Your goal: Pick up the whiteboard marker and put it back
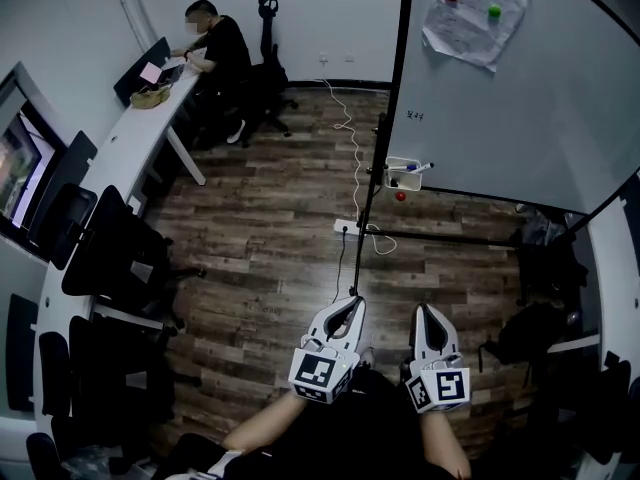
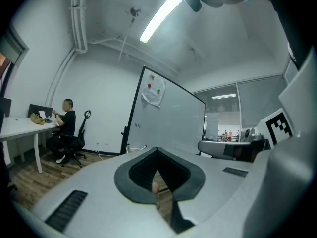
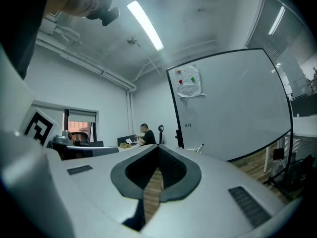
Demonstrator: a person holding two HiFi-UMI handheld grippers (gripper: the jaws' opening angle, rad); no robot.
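Facing the whiteboard (image 1: 520,78), the left tongs (image 1: 354,302) and right tongs (image 1: 426,311) are closed and empty. The marker (image 1: 418,167) lies in its tray (image 1: 398,180), well ahead. This looks like the approach; next, get near and open one pair.

place: office / meeting room | whiteboard (image 1: 520,98) on a rolling stand, papers pinned by magnets | long white desk (image 1: 130,148) along wall, person (image 1: 215,43) seated at laptop | black swivel chairs (image 1: 110,248) | monitor (image 1: 20,163) | wood-plank floor (image 1: 270,238), ceiling strip light (image 2: 159,18), glass partition (image 2: 237,108)
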